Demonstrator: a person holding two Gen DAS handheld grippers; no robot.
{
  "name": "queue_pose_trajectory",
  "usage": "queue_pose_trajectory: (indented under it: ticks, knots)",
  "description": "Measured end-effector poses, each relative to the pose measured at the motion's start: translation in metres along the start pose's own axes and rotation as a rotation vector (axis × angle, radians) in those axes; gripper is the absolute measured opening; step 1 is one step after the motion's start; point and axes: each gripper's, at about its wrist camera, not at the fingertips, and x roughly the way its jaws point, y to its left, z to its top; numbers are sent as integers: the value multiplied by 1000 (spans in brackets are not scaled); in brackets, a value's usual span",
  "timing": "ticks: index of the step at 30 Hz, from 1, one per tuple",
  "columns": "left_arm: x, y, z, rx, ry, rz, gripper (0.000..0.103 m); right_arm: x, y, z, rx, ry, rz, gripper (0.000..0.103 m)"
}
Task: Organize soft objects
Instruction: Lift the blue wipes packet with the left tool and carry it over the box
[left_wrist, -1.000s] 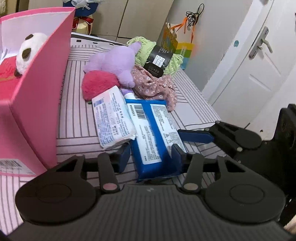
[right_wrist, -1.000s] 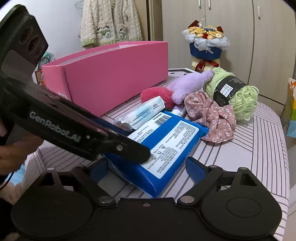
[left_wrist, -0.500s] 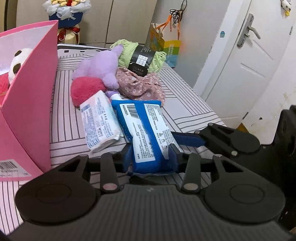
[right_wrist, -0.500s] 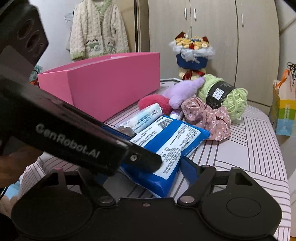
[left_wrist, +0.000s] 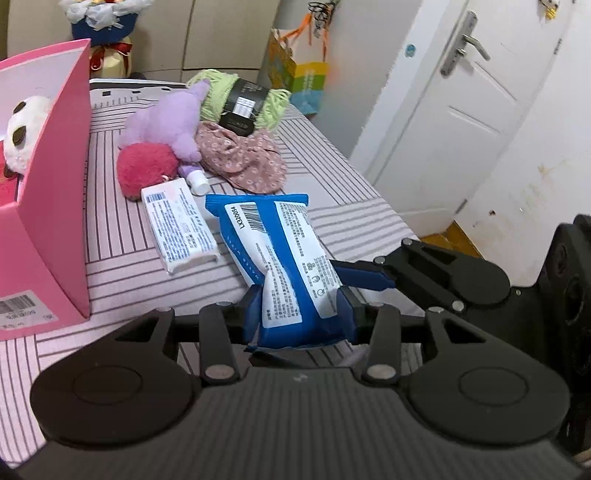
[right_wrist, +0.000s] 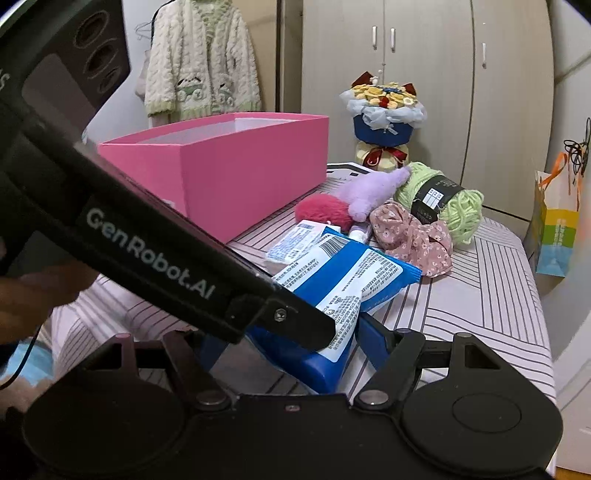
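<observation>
In the left wrist view, the left gripper (left_wrist: 299, 308) is squeezing the near end of the blue pack (left_wrist: 275, 258). The pack is bending and crinkling in the pinch, so it is probably soft and light. Its far end is sticking out over the striped table (left_wrist: 110, 266), beside the white pack (left_wrist: 177, 229). The pink box (left_wrist: 48, 206) is standing on the left with a panda toy (left_wrist: 22, 133) inside.

In the right wrist view, the right gripper (right_wrist: 291, 354) is closing around the same blue pack (right_wrist: 343, 280), and one blue finger (right_wrist: 371, 345) is touching its side. The wrapper looks shiny and may be slippery, so holding the thick middle seems safest.
</observation>
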Motion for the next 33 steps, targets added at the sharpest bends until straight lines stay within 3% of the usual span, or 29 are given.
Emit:
queue_pose_trajectory:
  ticks: [3, 12, 24, 33]
  knots:
    - [-11, -11, -2, 38, 33, -4, 41, -10, 5, 9, 19, 64, 14, 77]
    - [-68, -16, 0, 32, 41, -28, 42, -47, 33, 39, -12, 75, 56, 77]
    - [-149, -10, -2, 36, -80, 20, 44, -70, 72, 88, -44, 4, 139, 77]
    - [-190, 19, 13, 26, -167, 94, 46, -52, 87, 128, -52, -66, 207, 78]
